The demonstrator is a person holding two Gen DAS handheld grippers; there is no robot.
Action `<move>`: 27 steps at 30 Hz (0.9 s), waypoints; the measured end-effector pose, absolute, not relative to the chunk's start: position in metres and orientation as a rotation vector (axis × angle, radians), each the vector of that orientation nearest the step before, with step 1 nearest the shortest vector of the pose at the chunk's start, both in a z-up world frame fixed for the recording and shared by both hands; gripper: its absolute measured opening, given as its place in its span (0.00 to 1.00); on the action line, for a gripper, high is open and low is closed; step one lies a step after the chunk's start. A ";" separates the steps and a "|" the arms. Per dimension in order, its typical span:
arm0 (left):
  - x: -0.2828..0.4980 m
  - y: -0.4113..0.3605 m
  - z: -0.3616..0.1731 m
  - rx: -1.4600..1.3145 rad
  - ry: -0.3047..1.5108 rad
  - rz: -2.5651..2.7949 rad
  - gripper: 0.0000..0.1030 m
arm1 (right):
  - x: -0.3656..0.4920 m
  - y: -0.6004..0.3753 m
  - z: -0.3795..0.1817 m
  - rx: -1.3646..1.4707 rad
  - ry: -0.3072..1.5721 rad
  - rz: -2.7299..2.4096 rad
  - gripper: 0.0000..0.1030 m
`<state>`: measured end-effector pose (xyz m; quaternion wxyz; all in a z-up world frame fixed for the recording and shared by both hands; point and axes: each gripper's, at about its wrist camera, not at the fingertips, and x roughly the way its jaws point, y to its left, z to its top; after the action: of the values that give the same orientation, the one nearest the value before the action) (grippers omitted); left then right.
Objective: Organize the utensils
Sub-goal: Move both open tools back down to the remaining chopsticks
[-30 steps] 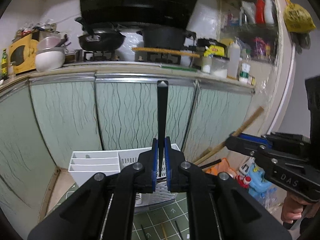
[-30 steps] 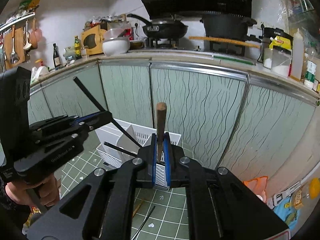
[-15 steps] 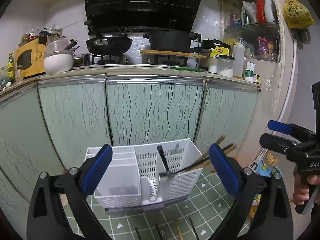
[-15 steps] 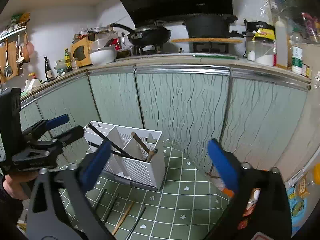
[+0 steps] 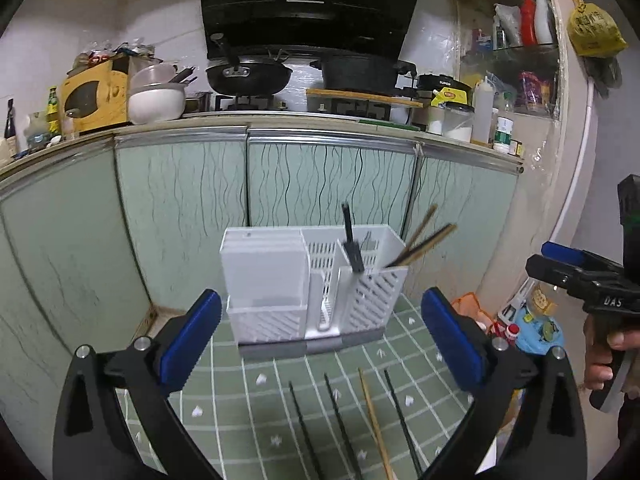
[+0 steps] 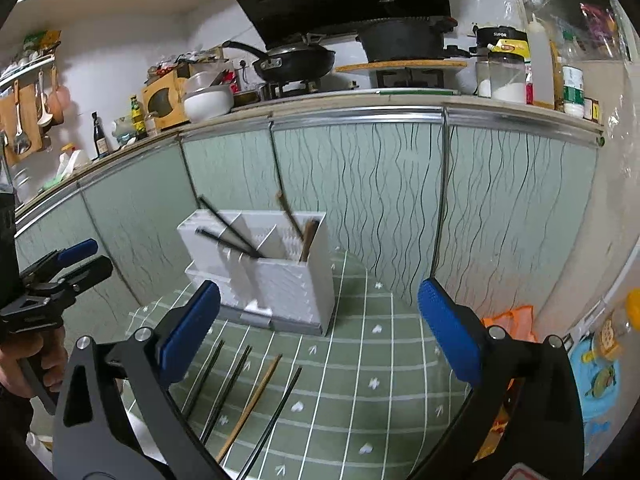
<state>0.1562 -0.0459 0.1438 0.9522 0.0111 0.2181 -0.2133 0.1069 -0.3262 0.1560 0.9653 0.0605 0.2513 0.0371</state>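
A white slotted utensil holder (image 5: 280, 280) (image 6: 280, 284) stands on a green grid mat (image 5: 260, 396) in front of the cabinets. Black chopsticks (image 5: 352, 244) (image 6: 230, 232) lean in one slot and wooden chopsticks (image 5: 424, 236) (image 6: 308, 236) in the end slot. On the mat in front lie three black chopsticks (image 5: 340, 416) (image 6: 228, 384) and one wooden chopstick (image 5: 372, 412) (image 6: 252, 404). My left gripper (image 5: 320, 300) is open and empty, short of the holder. My right gripper (image 6: 319, 286) is open and empty too, and shows at the right of the left wrist view (image 5: 576, 272).
Green cabinet doors (image 5: 320, 184) stand close behind the holder, under a counter with a wok (image 5: 248, 76) and a pot. An orange bag (image 6: 508, 320) and blue toys (image 5: 540, 328) lie on the floor to the right of the mat. A hand (image 5: 604, 360) holds the right gripper.
Both grippers were shut, the left on a black chopstick and the right on a wooden one. Both opened, the chopsticks dropped into the holder, and both grippers drew back and lower.
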 end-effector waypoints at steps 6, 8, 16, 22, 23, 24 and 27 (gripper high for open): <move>0.122 -0.025 0.122 0.058 0.441 -0.395 0.95 | 0.076 -0.307 0.121 0.119 0.550 0.104 0.92; 0.114 -0.018 0.111 0.063 0.440 -0.377 0.95 | 0.070 -0.301 0.110 0.114 0.566 0.111 0.92; 0.104 -0.010 0.078 0.068 0.489 -0.395 0.95 | 0.072 -0.294 0.088 0.134 0.604 0.095 0.92; 0.100 -0.006 0.068 0.041 0.480 -0.406 0.95 | 0.075 -0.278 0.081 0.117 0.619 0.114 0.92; 0.100 -0.007 0.067 0.042 0.480 -0.407 0.95 | 0.076 -0.276 0.081 0.109 0.621 0.117 0.92; 0.099 -0.008 0.067 0.048 0.476 -0.410 0.95 | 0.076 -0.273 0.082 0.094 0.622 0.120 0.92; 0.096 -0.010 0.067 0.073 0.456 -0.408 0.95 | 0.075 -0.269 0.084 0.073 0.617 0.120 0.92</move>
<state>0.0958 -0.0098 0.0669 0.9529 0.0358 0.2244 -0.2009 0.0754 -0.2691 0.0843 0.9503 0.0357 0.3036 0.0591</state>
